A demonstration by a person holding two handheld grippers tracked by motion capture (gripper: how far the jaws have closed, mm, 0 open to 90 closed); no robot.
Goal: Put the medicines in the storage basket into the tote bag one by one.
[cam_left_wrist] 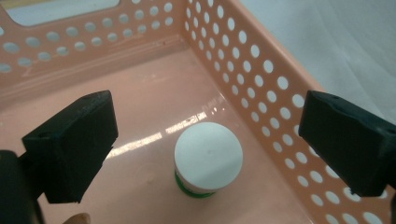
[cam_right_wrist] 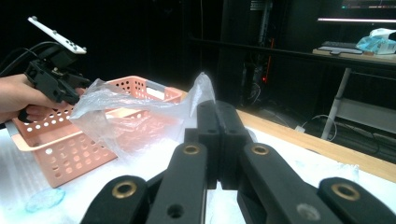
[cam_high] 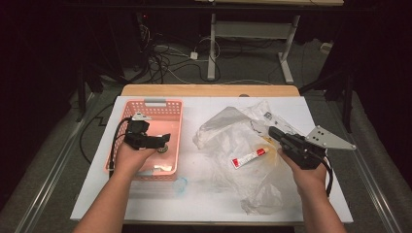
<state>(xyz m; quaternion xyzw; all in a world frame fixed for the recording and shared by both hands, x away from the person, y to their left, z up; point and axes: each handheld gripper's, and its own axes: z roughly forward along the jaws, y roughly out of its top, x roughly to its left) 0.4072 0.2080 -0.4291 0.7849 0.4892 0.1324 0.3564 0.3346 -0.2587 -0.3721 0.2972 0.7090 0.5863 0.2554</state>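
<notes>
One jar (cam_left_wrist: 208,158) beside basket wall (cam_left_wrist: 261,84)

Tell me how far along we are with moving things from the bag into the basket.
Done, by the look of it: a white-lidded jar stands on the floor of the pink basket, free of the left gripper, whose jaws stand open over it. In hand: the right gripper, shut, seems to pinch the plastic bag. Left: the red-capped tube lying on the bag.
</notes>
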